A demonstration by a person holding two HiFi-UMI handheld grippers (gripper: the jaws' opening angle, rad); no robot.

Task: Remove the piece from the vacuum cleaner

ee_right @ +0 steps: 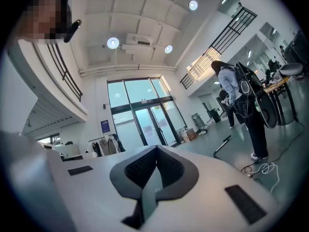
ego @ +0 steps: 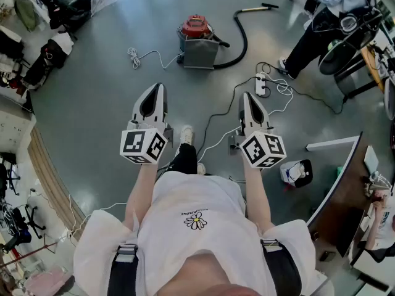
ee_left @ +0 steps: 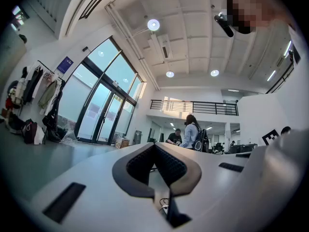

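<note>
The vacuum cleaner (ego: 196, 37), with a red top and a grey body, stands on the grey floor well ahead of me. Its black hose (ego: 239, 42) curves right to a wand (ego: 259, 8), which lies flat on the floor and also shows in the right gripper view as a wand (ee_right: 222, 146). My left gripper (ego: 158, 88) and right gripper (ego: 245, 96) are held side by side at waist height, far short of the vacuum. Both are shut and empty. The left gripper (ee_left: 154, 145) and right gripper (ee_right: 155, 149) views both look up into the hall.
A white power strip (ego: 261, 84) and loose cables (ego: 281, 91) lie on the floor ahead to the right. A person (ego: 315, 23) stands at the far right by a chair. A curved desk (ego: 336, 184) and a small bag (ego: 297, 172) are at my right, and hung coats (ego: 37, 36) at the left.
</note>
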